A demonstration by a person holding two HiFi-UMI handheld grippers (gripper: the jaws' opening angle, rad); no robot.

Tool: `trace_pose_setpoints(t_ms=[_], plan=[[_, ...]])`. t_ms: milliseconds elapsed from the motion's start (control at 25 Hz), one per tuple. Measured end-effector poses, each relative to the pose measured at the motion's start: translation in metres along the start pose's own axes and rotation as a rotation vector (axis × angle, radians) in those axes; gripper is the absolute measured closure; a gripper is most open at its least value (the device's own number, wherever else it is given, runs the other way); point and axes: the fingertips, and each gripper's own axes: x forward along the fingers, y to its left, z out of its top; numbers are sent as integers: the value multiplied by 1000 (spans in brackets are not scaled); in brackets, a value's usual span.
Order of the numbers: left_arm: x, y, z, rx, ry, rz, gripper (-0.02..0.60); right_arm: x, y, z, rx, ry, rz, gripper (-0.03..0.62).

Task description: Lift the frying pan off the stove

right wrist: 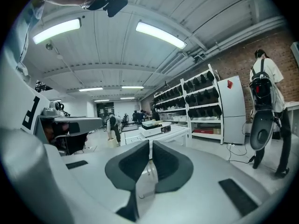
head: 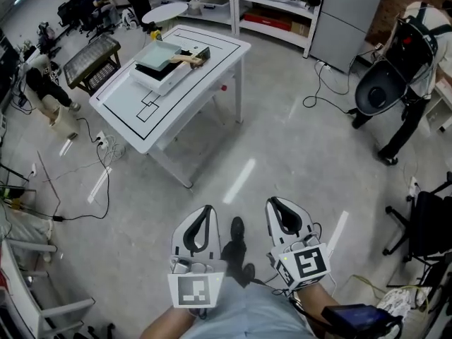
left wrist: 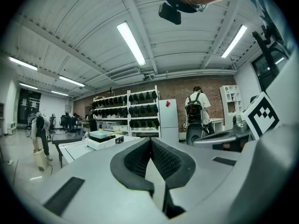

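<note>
A square pale-green frying pan [head: 158,56] with a wooden handle [head: 188,59] sits on a white stove [head: 164,80] on the white table [head: 127,111], far ahead at the upper left. Both grippers hang low over the floor, well short of the table. The left gripper [head: 207,209] is shut with nothing in it. The right gripper [head: 272,202] beside it is also shut and empty. In the left gripper view the left gripper [left wrist: 150,139] has the stove [left wrist: 103,139] small in the distance. The right gripper [right wrist: 150,142] points toward the stove [right wrist: 153,129].
Open grey floor lies between me and the table, with cables [head: 70,189] at the left. A person with a backpack [head: 417,44] stands at the right by a round black seat [head: 379,89]. An office chair [head: 424,228] is at the right edge; shelves [head: 272,6] line the back.
</note>
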Motion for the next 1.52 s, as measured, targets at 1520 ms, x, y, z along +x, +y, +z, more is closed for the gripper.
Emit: trace_pose_setpoints(t_ms=[1520], plan=[[355,201,22,14,25,229,565,404,-141,94,-11,32,226,542]])
